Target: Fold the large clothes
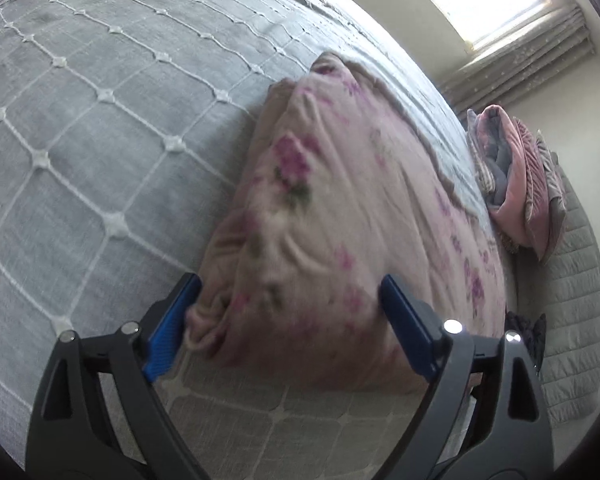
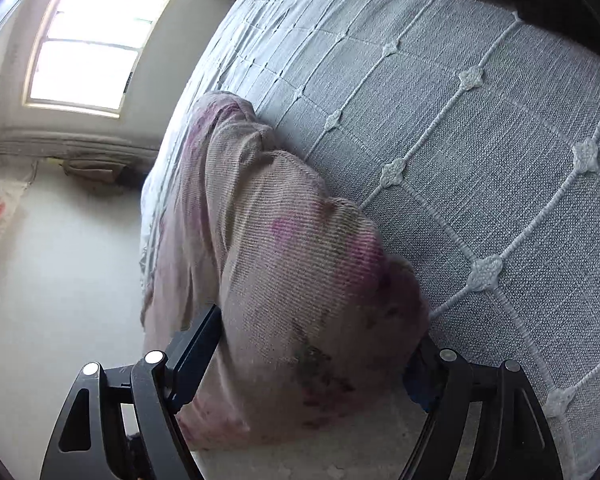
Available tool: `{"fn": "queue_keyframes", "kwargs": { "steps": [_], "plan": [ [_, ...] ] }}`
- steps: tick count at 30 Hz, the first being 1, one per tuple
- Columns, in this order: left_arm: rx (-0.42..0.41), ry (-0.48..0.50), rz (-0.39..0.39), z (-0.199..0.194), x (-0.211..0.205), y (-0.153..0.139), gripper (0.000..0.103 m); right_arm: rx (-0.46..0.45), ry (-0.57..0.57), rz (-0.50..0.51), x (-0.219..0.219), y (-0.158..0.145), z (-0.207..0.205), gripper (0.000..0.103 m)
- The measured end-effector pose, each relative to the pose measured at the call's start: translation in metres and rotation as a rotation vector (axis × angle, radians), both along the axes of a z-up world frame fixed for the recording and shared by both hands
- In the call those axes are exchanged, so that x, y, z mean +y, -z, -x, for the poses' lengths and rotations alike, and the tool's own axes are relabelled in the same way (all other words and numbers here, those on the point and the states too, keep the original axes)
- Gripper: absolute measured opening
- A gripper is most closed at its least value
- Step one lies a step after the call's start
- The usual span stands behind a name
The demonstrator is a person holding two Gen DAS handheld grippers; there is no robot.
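Note:
A pale pink fleece garment with purple flowers [image 1: 332, 208] lies bunched on the grey quilted bed [image 1: 80, 128]. My left gripper [image 1: 290, 300] is open, its blue pads [image 1: 168, 328] on either side of the garment's near end. In the right wrist view the same garment [image 2: 284, 264] lies along the bed's edge. My right gripper [image 2: 316, 340] is open around its near end. The right fingertip is partly hidden by the cloth.
A stack of folded pink and grey clothes [image 1: 512, 184] lies on the bed near its far edge. A dark item [image 1: 528, 328] lies at the bed's edge. A window [image 2: 88, 40] and pale floor [image 2: 60, 280] are beside the bed [image 2: 480, 140].

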State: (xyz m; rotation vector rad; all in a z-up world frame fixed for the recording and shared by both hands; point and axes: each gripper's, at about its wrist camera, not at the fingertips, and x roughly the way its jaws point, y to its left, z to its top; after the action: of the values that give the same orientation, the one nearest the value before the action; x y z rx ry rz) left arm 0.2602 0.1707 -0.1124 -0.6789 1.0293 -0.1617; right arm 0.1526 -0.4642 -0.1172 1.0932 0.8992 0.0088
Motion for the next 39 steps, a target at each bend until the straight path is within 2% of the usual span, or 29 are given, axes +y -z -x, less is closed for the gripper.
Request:
{"fn": "queue_keyframes", "kwargs": {
  "steps": [5,11,15,17,23,24,25,26,27,28,30,31,33,36,38,39],
  "plan": [
    [0.003,-0.046,0.032,0.010,0.000,0.003,0.091,-0.010,0.055,-0.052,-0.003,0.005,0.003,0.083],
    [0.046,-0.053,0.072,0.007,-0.003,0.006,0.094,-0.001,0.059,-0.026,-0.001,0.007,0.014,0.083],
    [0.094,-0.083,0.214,-0.004,-0.002,0.027,0.097,0.004,0.079,-0.012,0.005,0.005,0.008,0.083],
    [0.092,-0.121,0.249,-0.008,-0.004,0.033,0.097,0.005,0.089,-0.007,0.007,0.005,0.008,0.083],
    [0.056,-0.160,0.146,-0.018,-0.021,0.017,0.100,0.005,0.100,0.038,0.015,-0.003,0.003,0.080],
    [0.048,-0.172,0.137,-0.019,-0.023,0.015,0.099,0.005,0.100,0.049,0.018,-0.005,0.003,0.075],
    [0.040,-0.183,0.127,-0.019,-0.024,0.013,0.095,0.006,0.103,0.067,0.023,-0.006,0.000,0.072],
    [0.034,-0.198,0.102,-0.019,-0.026,0.010,0.091,0.002,0.103,0.088,0.025,-0.009,-0.001,0.065],
    [0.031,-0.211,0.077,-0.019,-0.028,0.007,0.080,-0.005,0.099,0.105,0.028,-0.012,-0.005,0.056],
    [0.024,-0.220,0.061,-0.020,-0.030,0.004,0.069,-0.013,0.096,0.127,0.031,-0.015,-0.005,0.053],
    [-0.009,-0.227,0.028,-0.019,-0.035,-0.006,0.058,-0.028,0.084,0.189,0.040,-0.026,-0.006,0.045],
    [-0.020,-0.227,0.009,-0.019,-0.039,-0.010,0.056,-0.034,0.080,0.220,0.044,-0.032,-0.007,0.043],
    [-0.036,-0.231,-0.025,-0.023,-0.045,-0.016,0.056,-0.046,0.075,0.277,0.051,-0.040,-0.006,0.038],
    [-0.030,-0.232,-0.048,-0.027,-0.047,-0.016,0.057,-0.055,0.065,0.360,0.061,-0.048,-0.007,0.037],
    [-0.029,-0.230,-0.048,-0.031,-0.047,-0.015,0.060,-0.052,0.067,0.363,0.064,-0.049,-0.008,0.037],
    [-0.025,-0.226,-0.050,-0.035,-0.051,-0.014,0.067,-0.052,0.068,0.355,0.064,-0.048,-0.007,0.036]
  ]
}}
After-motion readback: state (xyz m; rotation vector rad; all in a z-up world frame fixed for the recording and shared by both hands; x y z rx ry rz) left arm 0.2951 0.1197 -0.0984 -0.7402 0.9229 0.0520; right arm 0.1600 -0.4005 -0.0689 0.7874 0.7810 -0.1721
